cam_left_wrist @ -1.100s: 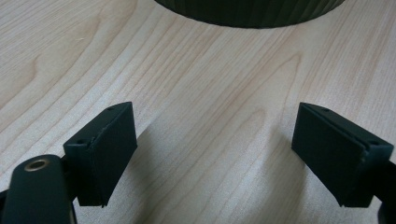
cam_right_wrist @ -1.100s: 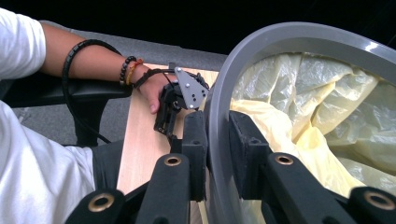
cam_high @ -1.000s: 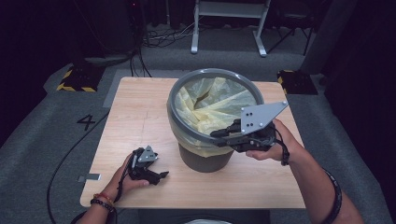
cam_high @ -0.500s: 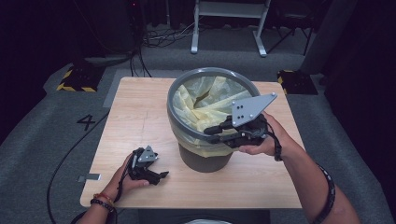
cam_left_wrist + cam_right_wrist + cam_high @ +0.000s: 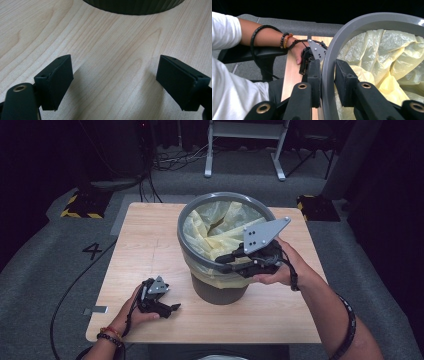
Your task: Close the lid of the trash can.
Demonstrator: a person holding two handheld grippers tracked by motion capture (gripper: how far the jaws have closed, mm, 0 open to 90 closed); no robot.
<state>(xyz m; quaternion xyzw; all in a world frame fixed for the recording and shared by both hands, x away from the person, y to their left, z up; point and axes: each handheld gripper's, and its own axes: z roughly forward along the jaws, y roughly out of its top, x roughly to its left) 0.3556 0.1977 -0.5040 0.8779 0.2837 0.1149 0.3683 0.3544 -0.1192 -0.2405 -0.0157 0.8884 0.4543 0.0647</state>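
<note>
A: Straddling the grey bin rim [image 5: 329, 75], the right gripper [image 5: 327, 82] has one jaw outside, one inside by the yellow liner [image 5: 372, 57]; whether they pinch it I cannot tell

B: And the left gripper [image 5: 113, 80]?

A: Wide open, holding nothing, low over the wooden table [image 5: 105, 45] beside the bin

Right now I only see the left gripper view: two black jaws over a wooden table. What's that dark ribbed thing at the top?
Observer: The base of a round grey plastic bin.
Operator: Is anything inside it?
Observer: A crinkly pale yellow plastic liner.
Operator: Where's my other gripper?
Observer: The right gripper pinches the bin's near rim, one jaw outside, one inside against the liner.
</note>
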